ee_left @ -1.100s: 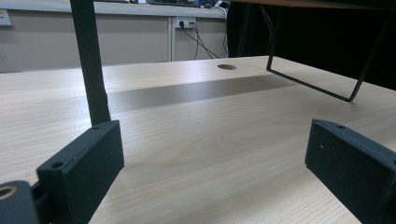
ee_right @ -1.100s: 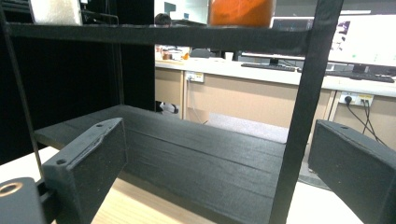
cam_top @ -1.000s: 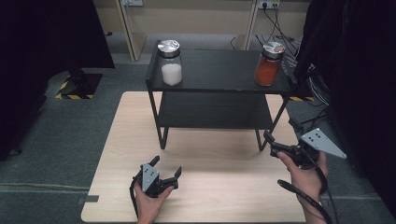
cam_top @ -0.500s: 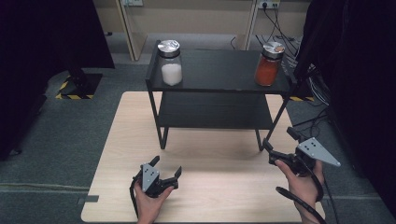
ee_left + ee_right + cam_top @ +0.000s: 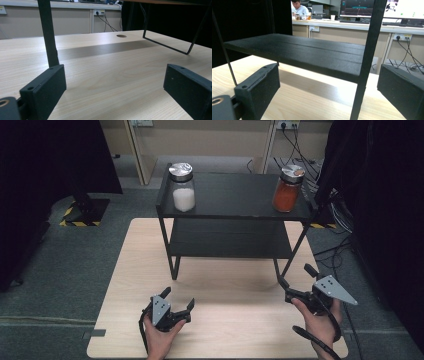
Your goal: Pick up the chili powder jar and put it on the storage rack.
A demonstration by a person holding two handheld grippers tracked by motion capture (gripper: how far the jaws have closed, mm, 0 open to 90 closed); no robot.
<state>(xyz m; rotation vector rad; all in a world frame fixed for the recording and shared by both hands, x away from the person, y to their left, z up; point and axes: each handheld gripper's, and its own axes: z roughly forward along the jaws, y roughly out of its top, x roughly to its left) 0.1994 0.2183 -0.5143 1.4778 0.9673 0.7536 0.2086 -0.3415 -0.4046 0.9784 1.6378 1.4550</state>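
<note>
A black two-tier rack [image 5: 232,195] stands at the back of a light wooden table [image 5: 230,320]. On its top shelf a jar of white powder [image 5: 183,187] stands at the left and a jar of orange powder [image 5: 287,188] at the right, both with metal lids. My left gripper [image 5: 178,297] rests near the table's front edge, open, with only bare wood between its jaws [image 5: 115,85]. My right gripper [image 5: 294,275] is open beside the rack's front right leg [image 5: 367,62], facing the lower shelf [image 5: 299,53], holding nothing.
The rack's front left leg [image 5: 48,32] rises just ahead of the left gripper. A cable hole [image 5: 121,36] sits in the table farther back. Dark curtains flank both sides. Wall sockets and cables [image 5: 295,135] lie behind the rack, and grey carpet surrounds the table.
My right gripper has drifted a little toward the table's near edge and its grey plate has tilted. The left gripper and both jars have stayed put.
</note>
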